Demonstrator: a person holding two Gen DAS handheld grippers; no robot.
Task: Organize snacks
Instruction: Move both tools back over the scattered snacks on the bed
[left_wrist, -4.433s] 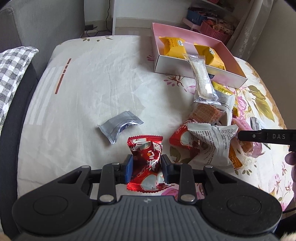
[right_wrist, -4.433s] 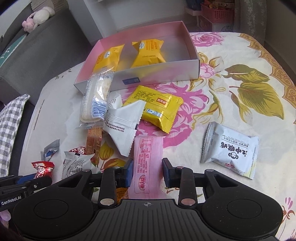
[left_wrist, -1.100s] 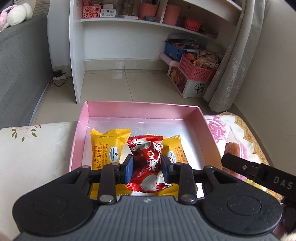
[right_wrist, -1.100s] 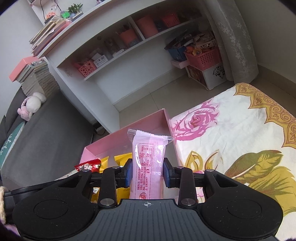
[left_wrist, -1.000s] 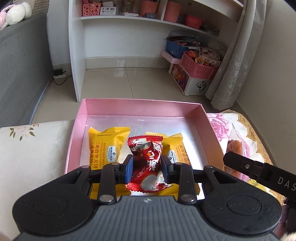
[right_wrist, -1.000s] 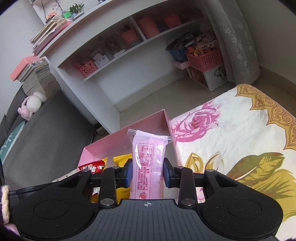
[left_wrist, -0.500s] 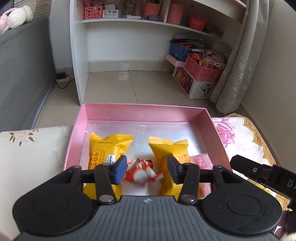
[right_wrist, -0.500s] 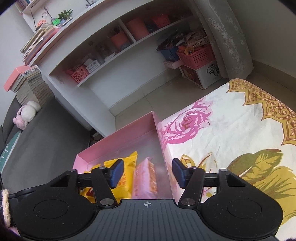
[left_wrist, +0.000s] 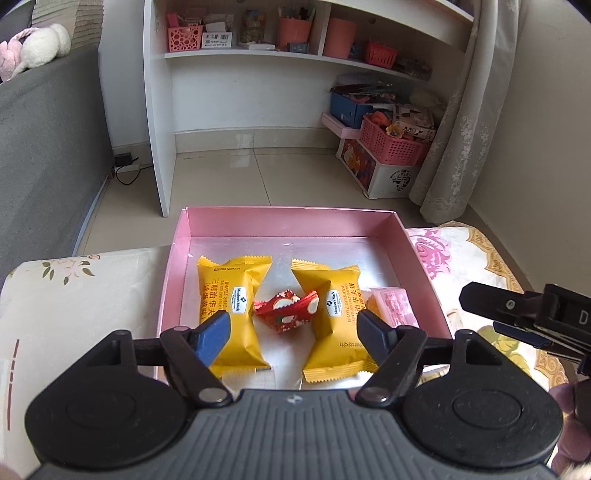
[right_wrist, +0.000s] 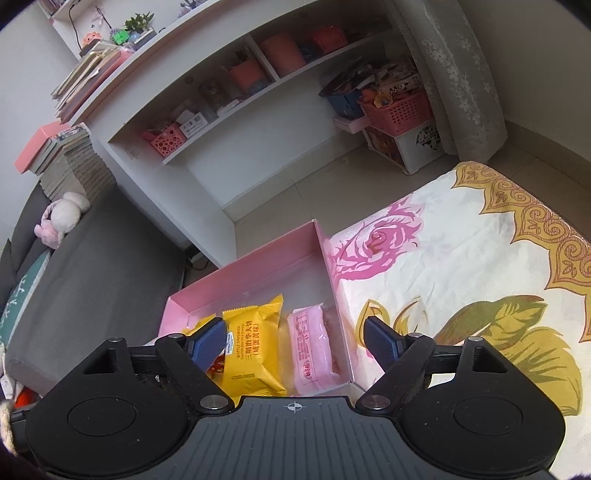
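A pink box (left_wrist: 288, 221) stands at the table's far edge. Inside lie two yellow wafer packets (left_wrist: 231, 314) (left_wrist: 334, 317), with a red candy packet (left_wrist: 286, 312) between them. A pink snack bar (left_wrist: 391, 304) rests against the box's right wall. My left gripper (left_wrist: 293, 332) hovers above the box, jaws opening, nothing between them. In the right wrist view the right gripper (right_wrist: 295, 339) hangs over the same box (right_wrist: 258, 269), jaws opening and empty. Below it lie the pink bar (right_wrist: 314, 347) and a yellow packet (right_wrist: 253, 343). The right gripper's arm (left_wrist: 517, 310) shows at the left view's right side.
The box sits on a floral tablecloth (right_wrist: 461, 277). Beyond the table edge are a tiled floor (left_wrist: 240, 177), a white shelf unit (left_wrist: 258, 55) and pink baskets (left_wrist: 395, 144). A grey sofa (left_wrist: 48, 147) stands on the left, a curtain (left_wrist: 469, 110) on the right.
Both grippers opened. The red candy packet dropped from the left gripper into the box between the yellow packets. The pink bar dropped from the right gripper to the box's right side.
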